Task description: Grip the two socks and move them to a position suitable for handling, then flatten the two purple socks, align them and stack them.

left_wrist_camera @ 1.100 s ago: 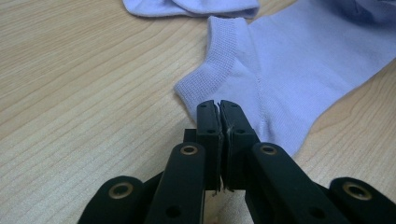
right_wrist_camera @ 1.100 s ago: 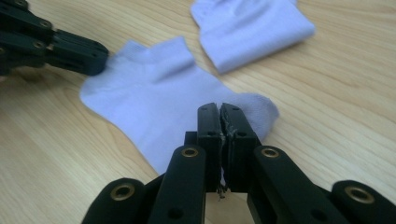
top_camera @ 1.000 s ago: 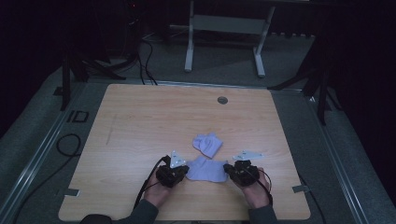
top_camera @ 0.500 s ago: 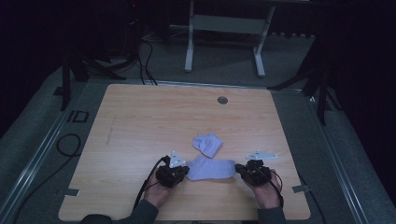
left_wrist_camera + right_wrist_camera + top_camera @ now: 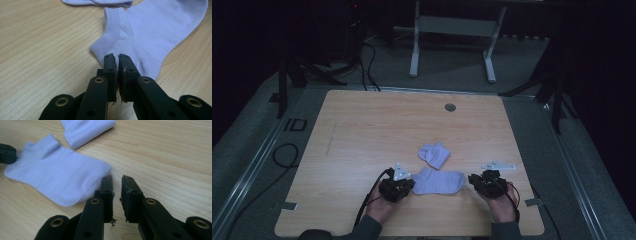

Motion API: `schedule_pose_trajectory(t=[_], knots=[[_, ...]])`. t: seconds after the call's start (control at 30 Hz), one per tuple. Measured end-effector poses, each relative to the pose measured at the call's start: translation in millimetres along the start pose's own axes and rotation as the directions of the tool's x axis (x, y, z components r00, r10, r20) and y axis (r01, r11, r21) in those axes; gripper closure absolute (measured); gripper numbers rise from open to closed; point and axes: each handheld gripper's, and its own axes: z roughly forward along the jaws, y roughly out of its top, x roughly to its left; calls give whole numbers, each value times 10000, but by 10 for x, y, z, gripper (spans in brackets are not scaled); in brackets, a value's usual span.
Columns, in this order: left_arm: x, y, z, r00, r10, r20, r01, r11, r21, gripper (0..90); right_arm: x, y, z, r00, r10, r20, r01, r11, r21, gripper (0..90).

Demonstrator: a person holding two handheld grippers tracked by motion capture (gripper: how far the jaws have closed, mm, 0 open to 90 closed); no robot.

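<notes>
Beside the flat sock, right gripper fingers parted, empty.

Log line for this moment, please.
flat sock: spread on table | left gripper: fingers shut at heel edge | right gripper: fingers just opening, empty, beside toe | folded sock: beyond, apart

Premises present as a recording lab or test studio. A bare wooden table with a cable grommet near its 12 o'clock edge stands on grey carpet. Black stands at 10 and 2 o'clock, loose cables at 11, a white metal frame at 12; surroundings dark.
</notes>
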Motion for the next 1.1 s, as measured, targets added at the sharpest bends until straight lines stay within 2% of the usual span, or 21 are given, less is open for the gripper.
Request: schedule_pose_trajectory(t=[0.37,0.43,0.5,0.63,0.87,1.1], knots=[[26,-21,-34,9999,-136,101,135,9999,98,831,30,63,1,9998,-78,-171,77,9999,-75,778],[37,-34,-45,9998,-169,110,168,9998,64,804,49,108,-3,9996,-204,-179,202,9997,-135,777],[34,-41,-56,10000,-27,-91,27,10000,-15,794,79,172,-3,9990,-400,-196,397,9991,-174,776],[61,-23,-82,9999,-169,-34,168,9993,-349,782,137,324,21,9961,-850,-239,845,9962,-198,772],[99,-25,-104,9998,-178,-133,172,9991,-389,764,215,578,209,9892,-1407,-407,1417,9896,228,771],[128,-25,-128,9991,-313,-300,298,9983,-496,763,398,813,490,9744,-2120,-753,2170,9739,664,772]])
